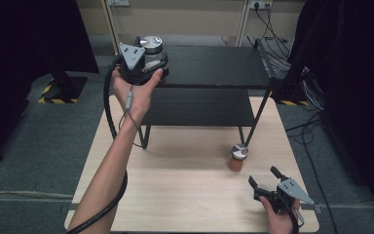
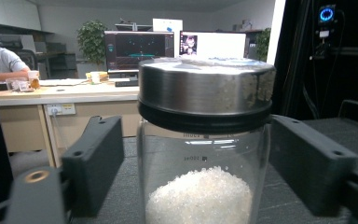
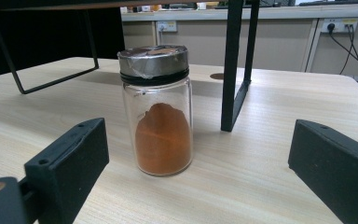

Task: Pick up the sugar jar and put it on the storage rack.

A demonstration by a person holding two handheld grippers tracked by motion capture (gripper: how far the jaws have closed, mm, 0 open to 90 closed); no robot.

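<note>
Plainly not gripped: left gripper part-way open, pads clear of the clear glass jar of white granules with a steel lid, which stands between the jaws on the black metal rack's top shelf, near its corner. Could tip or slide off that edge if clipped by a jaw; safest backed out straight.

Right gripper wide open, holding nothing, low over the pale wooden table, facing the clear glass jar of orange powder just ahead. Black rack leg close beside that jar, so tight there; open tabletop on the other side.
</note>
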